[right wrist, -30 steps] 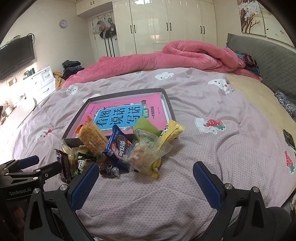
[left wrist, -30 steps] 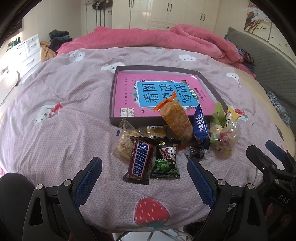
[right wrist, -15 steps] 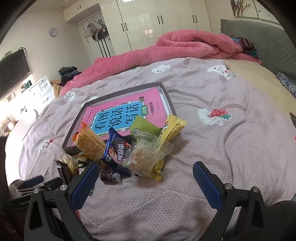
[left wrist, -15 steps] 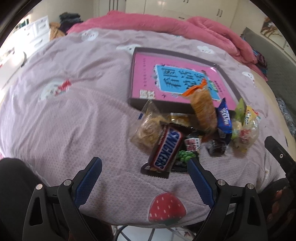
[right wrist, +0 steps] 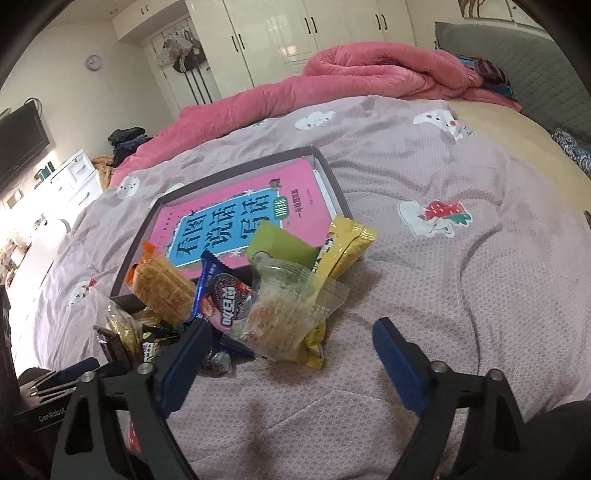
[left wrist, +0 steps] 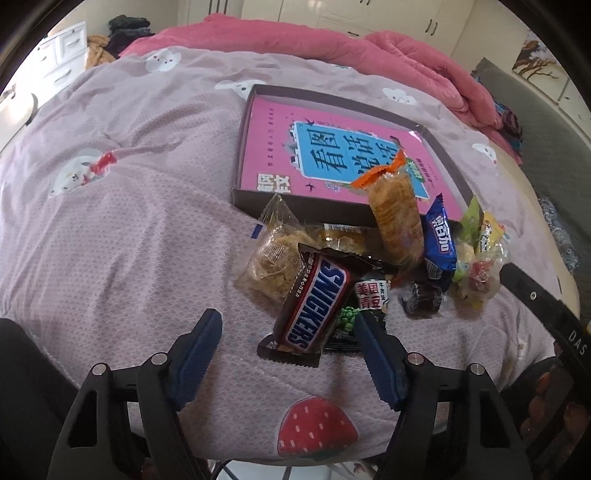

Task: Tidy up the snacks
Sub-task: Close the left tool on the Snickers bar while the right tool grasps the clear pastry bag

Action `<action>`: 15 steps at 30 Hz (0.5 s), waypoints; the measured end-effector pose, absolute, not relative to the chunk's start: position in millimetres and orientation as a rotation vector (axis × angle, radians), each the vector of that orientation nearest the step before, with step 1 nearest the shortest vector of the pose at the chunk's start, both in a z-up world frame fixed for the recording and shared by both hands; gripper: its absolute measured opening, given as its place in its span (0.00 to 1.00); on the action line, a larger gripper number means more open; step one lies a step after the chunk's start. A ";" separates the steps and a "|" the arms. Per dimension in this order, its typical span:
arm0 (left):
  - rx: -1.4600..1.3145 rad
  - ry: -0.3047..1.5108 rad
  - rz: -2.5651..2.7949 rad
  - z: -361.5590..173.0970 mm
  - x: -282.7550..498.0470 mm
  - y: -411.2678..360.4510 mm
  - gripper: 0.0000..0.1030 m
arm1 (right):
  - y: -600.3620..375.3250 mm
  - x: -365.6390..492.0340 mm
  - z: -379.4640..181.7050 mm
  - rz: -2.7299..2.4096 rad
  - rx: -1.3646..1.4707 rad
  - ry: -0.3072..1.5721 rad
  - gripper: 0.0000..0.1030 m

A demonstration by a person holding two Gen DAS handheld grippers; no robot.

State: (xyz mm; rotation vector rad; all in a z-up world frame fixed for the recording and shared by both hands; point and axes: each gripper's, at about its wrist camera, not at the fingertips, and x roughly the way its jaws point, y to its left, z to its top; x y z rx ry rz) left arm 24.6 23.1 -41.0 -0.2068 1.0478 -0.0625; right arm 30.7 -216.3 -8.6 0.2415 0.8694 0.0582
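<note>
A pile of snacks lies on the purple bedspread in front of a shallow dark box (left wrist: pixel 255 92) with a pink book inside. A Snickers bar (left wrist: pixel 312 306) lies nearest, partly over a green pea packet (left wrist: pixel 364 302). An orange cracker pack (left wrist: pixel 395 214) leans on the box edge beside a blue Oreo pack (left wrist: pixel 439 236). My left gripper (left wrist: pixel 286 336) is open, its fingers on either side of the near end of the Snickers bar. My right gripper (right wrist: pixel 291 354) is open just before a clear candy bag (right wrist: pixel 284 317), near the Oreo pack (right wrist: pixel 225 299) and a yellow packet (right wrist: pixel 347 243).
A pink quilt (right wrist: pixel 369 70) is bunched at the far side of the bed. A grey headboard (right wrist: pixel 517 55) stands at the right, white wardrobes (right wrist: pixel 314 33) behind, white drawers (right wrist: pixel 74 177) at the left. The bed edge runs just below both grippers.
My left gripper has moved forward and down toward the Snickers bar, which now sits between its fingers. My right gripper has moved closer to the snack pile. Both stay open.
</note>
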 end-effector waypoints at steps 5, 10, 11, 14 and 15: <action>-0.209 1.045 -0.088 -41.9 27.6 18.8 0.70 | -219.0 39.0 -15.3 0.062 0.273 0.889 0.68; -0.207 1.062 -0.108 -46.5 32.7 14.3 0.47 | -214.5 43.7 -22.0 0.107 0.294 0.904 0.51; -0.210 1.069 -0.113 -48.1 33.9 14.2 0.41 | -213.1 44.0 -21.8 0.116 0.293 0.901 0.44; -0.216 1.076 -0.118 -50.4 36.7 14.4 0.35 | -209.4 43.0 -20.9 0.139 0.280 0.890 0.37; -0.221 1.076 -0.122 -50.6 37.0 14.9 0.35 | -209.4 42.4 -20.3 0.142 0.277 0.886 0.36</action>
